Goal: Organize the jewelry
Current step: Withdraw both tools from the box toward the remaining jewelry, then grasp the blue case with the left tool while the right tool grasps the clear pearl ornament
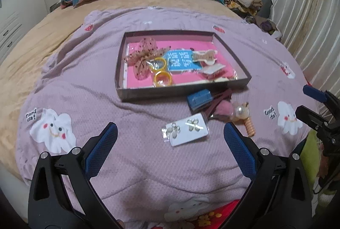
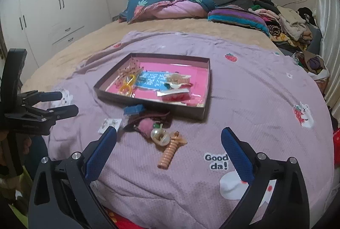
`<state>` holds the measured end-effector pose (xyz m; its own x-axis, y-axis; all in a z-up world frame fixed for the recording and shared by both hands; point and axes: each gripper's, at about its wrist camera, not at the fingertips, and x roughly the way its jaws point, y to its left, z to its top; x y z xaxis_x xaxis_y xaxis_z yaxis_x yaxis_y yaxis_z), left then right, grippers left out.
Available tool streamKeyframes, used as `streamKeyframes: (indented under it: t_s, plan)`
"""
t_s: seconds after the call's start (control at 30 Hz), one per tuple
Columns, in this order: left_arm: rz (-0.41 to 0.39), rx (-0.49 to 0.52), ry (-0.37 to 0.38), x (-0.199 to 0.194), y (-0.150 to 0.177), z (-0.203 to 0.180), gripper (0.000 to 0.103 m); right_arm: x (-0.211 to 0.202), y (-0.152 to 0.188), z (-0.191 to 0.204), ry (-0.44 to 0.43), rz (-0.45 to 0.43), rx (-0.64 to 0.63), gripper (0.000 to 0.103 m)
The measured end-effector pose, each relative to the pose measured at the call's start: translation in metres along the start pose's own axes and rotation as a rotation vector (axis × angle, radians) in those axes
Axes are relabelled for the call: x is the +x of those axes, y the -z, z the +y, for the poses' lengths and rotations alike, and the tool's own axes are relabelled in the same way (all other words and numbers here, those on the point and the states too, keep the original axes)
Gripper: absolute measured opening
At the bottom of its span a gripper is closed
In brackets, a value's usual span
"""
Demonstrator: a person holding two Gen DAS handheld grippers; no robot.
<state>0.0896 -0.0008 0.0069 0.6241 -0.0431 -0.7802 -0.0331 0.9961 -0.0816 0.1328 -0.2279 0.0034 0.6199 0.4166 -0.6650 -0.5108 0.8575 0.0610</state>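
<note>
1. Left gripper (image 1: 170, 131): jaws spread wide, holding nothing, hovering over the lilac quilt (image 1: 127, 118) on the near side of the tray.
2. Earring card (image 1: 185, 132): flat on the quilt, near the tray's front edge, not yet stowed; lies between the left jaws in view, untouched.
3. Shallow dark tray (image 1: 136, 95): already holds a dotted bow (image 1: 142, 59), yellow rings (image 1: 162, 78), a blue card (image 1: 181, 61) and clips.
4. Just outside the tray's front right corner: blue box (image 1: 198, 99), pink pompom piece (image 2: 145, 126), pearl charm (image 2: 158, 135), orange spiral tie (image 2: 169, 153), all loose.
5. Right gripper (image 2: 169, 136): jaws wide apart, empty, nearest the spiral tie.
6. Judged roughly half sorted.
</note>
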Motion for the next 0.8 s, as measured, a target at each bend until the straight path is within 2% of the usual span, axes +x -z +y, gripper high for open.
streamKeyframes:
  t_s: [0.4, 0.7, 0.8]
  plan:
    - [0.054, 0.012, 0.0, 0.019, 0.015, 0.001, 0.093, 0.014, 0.014, 0.011, 0.003, 0.05, -0.073, 0.098]
    - [0.098, 0.005, 0.01, 0.049, 0.008, 0.005, 0.093, 0.043, 0.023, 0.02, -0.001, 0.122, -0.143, 0.097]
    - [0.115, 0.0, 0.015, 0.058, 0.002, 0.005, 0.087, 0.056, 0.024, 0.022, 0.007, 0.147, -0.174, 0.094]
